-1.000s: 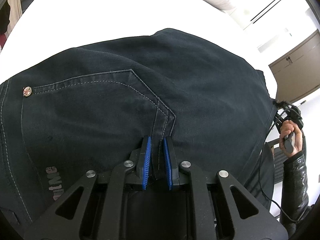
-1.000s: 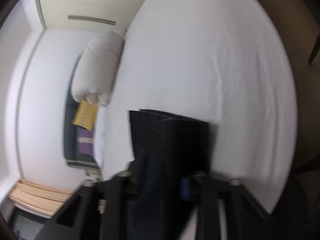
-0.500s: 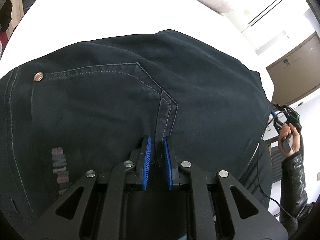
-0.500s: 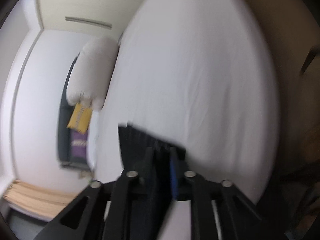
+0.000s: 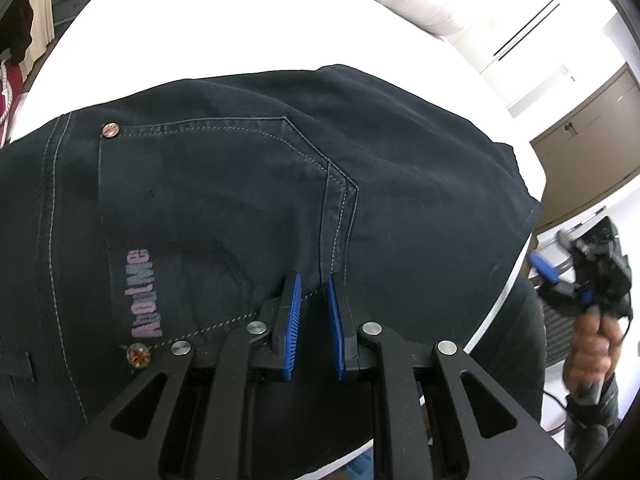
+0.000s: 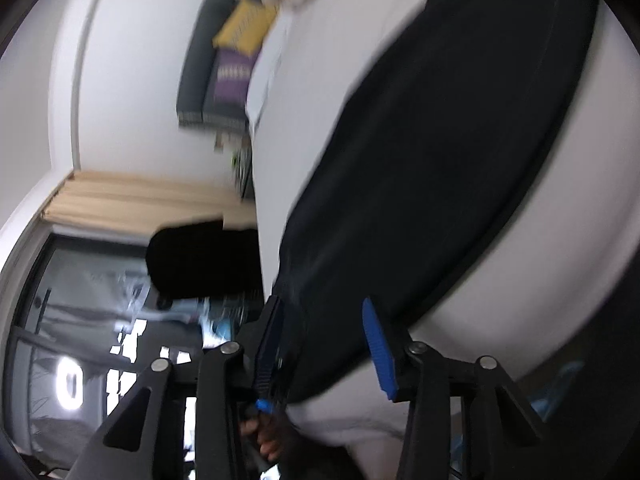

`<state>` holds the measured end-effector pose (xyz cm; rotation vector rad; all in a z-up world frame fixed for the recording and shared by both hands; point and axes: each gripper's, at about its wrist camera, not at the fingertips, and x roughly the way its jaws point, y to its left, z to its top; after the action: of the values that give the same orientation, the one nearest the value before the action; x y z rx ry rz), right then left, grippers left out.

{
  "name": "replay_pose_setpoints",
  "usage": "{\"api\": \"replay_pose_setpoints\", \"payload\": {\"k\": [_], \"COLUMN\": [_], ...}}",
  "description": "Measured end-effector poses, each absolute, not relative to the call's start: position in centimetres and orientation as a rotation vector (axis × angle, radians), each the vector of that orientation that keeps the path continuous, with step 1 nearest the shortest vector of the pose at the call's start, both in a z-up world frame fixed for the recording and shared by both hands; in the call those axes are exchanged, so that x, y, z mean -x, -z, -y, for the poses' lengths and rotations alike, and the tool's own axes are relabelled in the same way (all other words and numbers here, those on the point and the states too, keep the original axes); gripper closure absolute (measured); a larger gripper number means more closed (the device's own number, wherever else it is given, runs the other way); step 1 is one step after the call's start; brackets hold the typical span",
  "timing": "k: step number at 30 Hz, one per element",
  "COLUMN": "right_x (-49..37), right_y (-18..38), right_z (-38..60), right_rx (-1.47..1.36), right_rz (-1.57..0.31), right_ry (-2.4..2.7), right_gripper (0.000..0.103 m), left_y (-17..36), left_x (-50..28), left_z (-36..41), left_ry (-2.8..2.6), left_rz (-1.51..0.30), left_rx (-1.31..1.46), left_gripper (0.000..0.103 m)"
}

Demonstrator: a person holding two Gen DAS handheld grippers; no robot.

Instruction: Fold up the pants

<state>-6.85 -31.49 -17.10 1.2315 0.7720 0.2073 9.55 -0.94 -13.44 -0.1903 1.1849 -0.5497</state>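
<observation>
Left hand-held gripper (image 5: 314,300) pinches pants (image 5: 248,184) seam on bed (image 5: 200,32); right hand-held gripper (image 6: 326,344) jaws apart, gripping nothing.

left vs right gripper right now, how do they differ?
The left gripper has its jaws nearly shut, pinching the pants at a seam; the right gripper has just opened its jaws and grips nothing. Left view is sharp, right view blurred. Both have blue pads and face the same dark pants.

Right gripper (image 6: 324,344) fingers apart, just opened, over dark pants (image 6: 440,152) on white bed (image 6: 592,184)
</observation>
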Motion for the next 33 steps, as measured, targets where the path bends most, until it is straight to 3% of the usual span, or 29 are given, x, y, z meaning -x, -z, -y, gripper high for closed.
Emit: {"api": "replay_pose_setpoints", "payload": {"k": [21,22,25,33], "right_x": [5.5,5.3,4.9,6.4], "right_y": [20.1,20.3,20.9,21.8], "right_z": [30.2,30.2,30.2,30.5], "right_rx": [-1.341,-1.336,-1.295,-1.297], "right_rz": [-0.894,-0.891,-0.919,-0.915], "right_ry": [-0.167,-0.167,-0.133,-0.128], "right_gripper": [0.060,0.061,0.096,0.101], "left_y": [13.8,13.8,13.8,14.0], "left_x": [-9.1,-9.1,-9.0,-8.7], "left_z": [-0.6,-0.4,0.1,0.7], "left_ry": [0.566,0.566,0.568,0.569], "left_rz": [-1.175,-1.174,-1.175,-1.171], "left_rx": [0.230,0.228,0.213,0.204], "left_gripper": [0.090,0.090,0.090,0.090]}}
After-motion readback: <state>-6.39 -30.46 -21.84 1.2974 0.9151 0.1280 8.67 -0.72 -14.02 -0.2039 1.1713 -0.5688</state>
